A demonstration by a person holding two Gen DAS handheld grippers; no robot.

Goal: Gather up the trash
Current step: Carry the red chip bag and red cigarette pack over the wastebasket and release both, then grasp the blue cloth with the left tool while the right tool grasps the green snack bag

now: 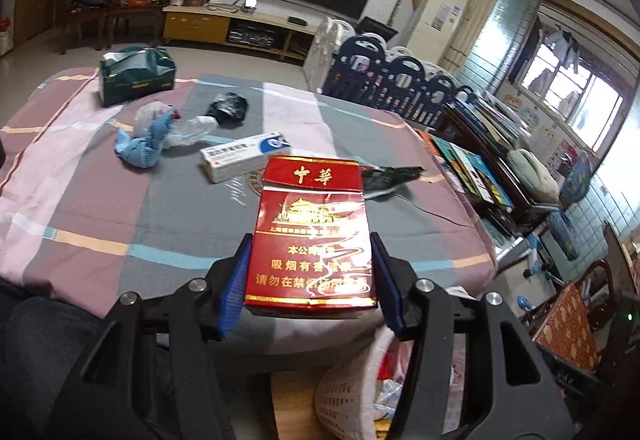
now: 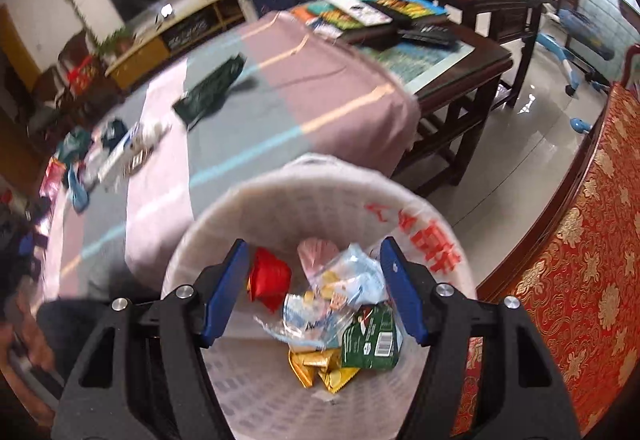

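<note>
Nearest you, your left tongs [image 1: 308, 280] are clamped on a red cigarette pack [image 1: 312, 236], blue pads pressing its two long sides, the pack lifted clear of the desk [image 1: 80, 199]. Below them the rim of the white basket [image 1: 348, 392] shows at the desk's near edge. Your right tongs [image 2: 314, 288] stand apart and empty, poised over that same basket [image 2: 280, 199], which already holds wrappers: a red one [image 2: 268, 280], a green packet [image 2: 372, 336], gold foil [image 2: 320, 368].

So the step in hand looks like the carry: one piece picked, not yet dropped. The next move likely calls for bringing the pack over the basket's mouth, and the right tongs probably need to clear away first so the two don't meet.

Farther out on the desk, more waits: a white and blue medicine box [image 1: 244, 155] just beyond the pack, a dark green wrapper [image 1: 388, 177] to its right, then a blue cloth wad [image 1: 140, 147] touching clear plastic [image 1: 188, 127], a black bag [image 1: 228, 107], and a green tissue box [image 1: 136, 73] at the far edge.
</note>
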